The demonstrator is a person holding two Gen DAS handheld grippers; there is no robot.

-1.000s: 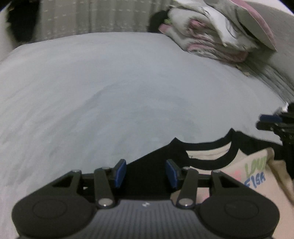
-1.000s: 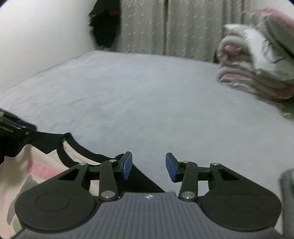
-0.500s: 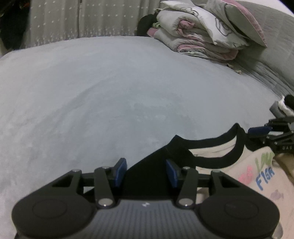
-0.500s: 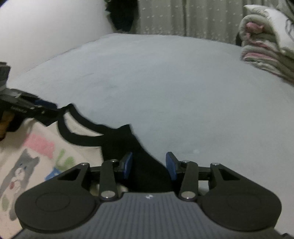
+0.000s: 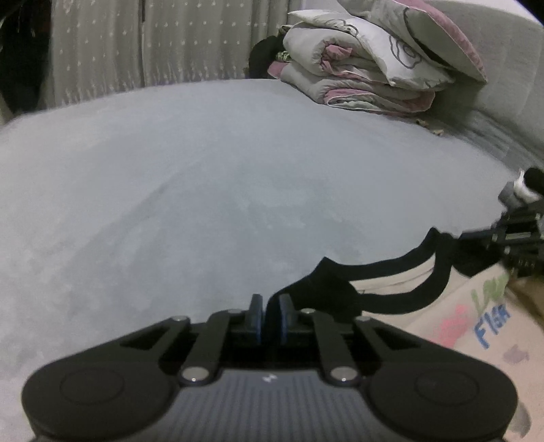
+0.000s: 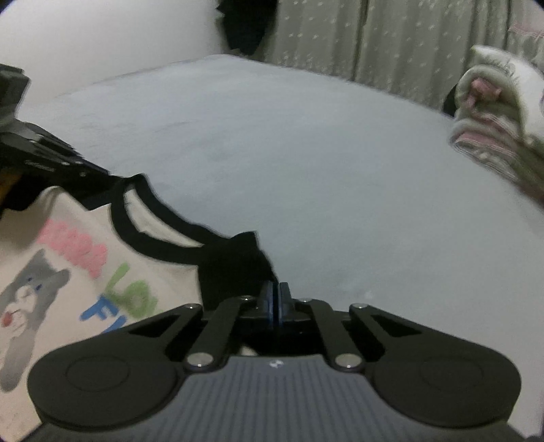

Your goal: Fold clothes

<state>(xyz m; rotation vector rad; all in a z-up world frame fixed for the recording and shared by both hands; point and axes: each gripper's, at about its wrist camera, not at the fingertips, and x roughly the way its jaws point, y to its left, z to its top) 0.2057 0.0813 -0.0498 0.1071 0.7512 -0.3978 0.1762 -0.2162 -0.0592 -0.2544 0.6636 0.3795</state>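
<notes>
A cream T-shirt [image 5: 452, 316] with black shoulders, a black collar and a printed cat and coloured letters lies on a grey bed [image 5: 210, 190]. My left gripper [image 5: 270, 319] is shut on the shirt's black left shoulder. My right gripper [image 6: 274, 301] is shut on the black right shoulder, with the shirt [image 6: 85, 258] spreading to its left. Each gripper shows at the edge of the other's view: the right one [image 5: 510, 234] at the far right, the left one [image 6: 44, 159] at the far left.
A pile of folded quilts and pillows [image 5: 374, 68] sits at the far right of the bed, also seen in the right wrist view [image 6: 503, 112]. Grey dotted curtains [image 5: 153, 44] hang behind the bed. A dark garment [image 6: 244, 23] hangs by the white wall.
Both grippers closed from open onto the shirt's black shoulders. The collar now stretches taut between them and the shoulders are pulled up off the bed.
</notes>
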